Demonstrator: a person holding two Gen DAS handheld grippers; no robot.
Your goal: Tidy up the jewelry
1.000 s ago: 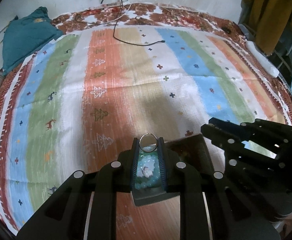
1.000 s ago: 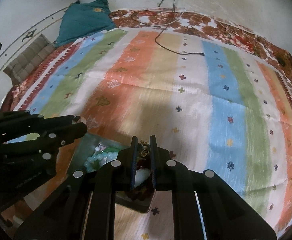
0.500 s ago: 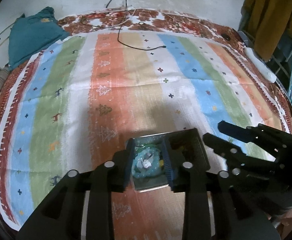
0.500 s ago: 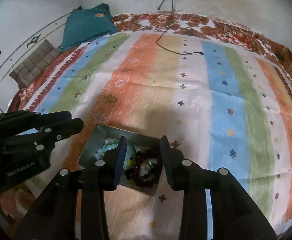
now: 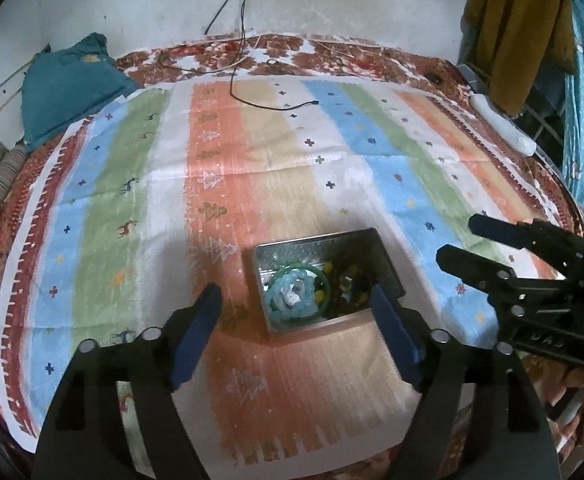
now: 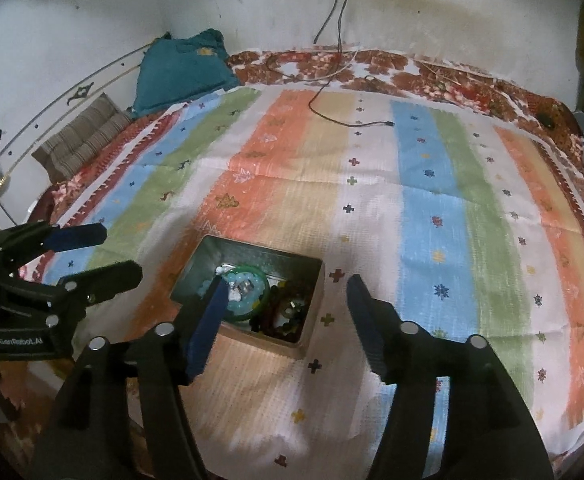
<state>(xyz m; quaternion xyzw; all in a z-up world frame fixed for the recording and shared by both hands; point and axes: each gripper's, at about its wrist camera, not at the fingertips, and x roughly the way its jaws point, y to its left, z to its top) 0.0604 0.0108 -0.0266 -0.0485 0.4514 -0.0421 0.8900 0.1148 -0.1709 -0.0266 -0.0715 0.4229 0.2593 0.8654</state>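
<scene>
1. One metal box (image 5: 384, 258) sits on the striped cloth (image 5: 275, 176) that covers the bed, on the orange and tan stripes near the front edge. Its lid is off and it is open at the top.
2. Inside the box, on its left half, lies one green bangle (image 5: 300, 292) with a pale blue bead bracelet (image 5: 281, 302) coiled within it. The right half holds a heap of dark beads (image 6: 281, 312) with yellow bits; the separate pieces there cannot be counted.
3. Two grippers are in view. The left gripper (image 5: 296, 312) hovers above the near side of the box with its blue-padded fingers (image 5: 195, 332) spread wide, one on each side of the box, and it holds nothing.
4. The right gripper (image 6: 287, 308) likewise hangs over the box from the other side, fingers wide apart and carrying nothing. In the left view it shows at the right edge, just beside the box and not touching it.
5. Farther out, one black cable (image 6: 332, 92) runs down from a wall socket and ends on the cloth, well apart from the box.
6. One teal pillow (image 6: 181, 72) lies at the far left corner of the bed, with one striped cushion (image 6: 81, 140) beside it.
7. One mustard garment (image 5: 520, 32) hangs at the far right, and one white object (image 5: 502, 124) lies along the right edge of the bed.
8. Nothing lies on the cloth between the grippers and the box.
</scene>
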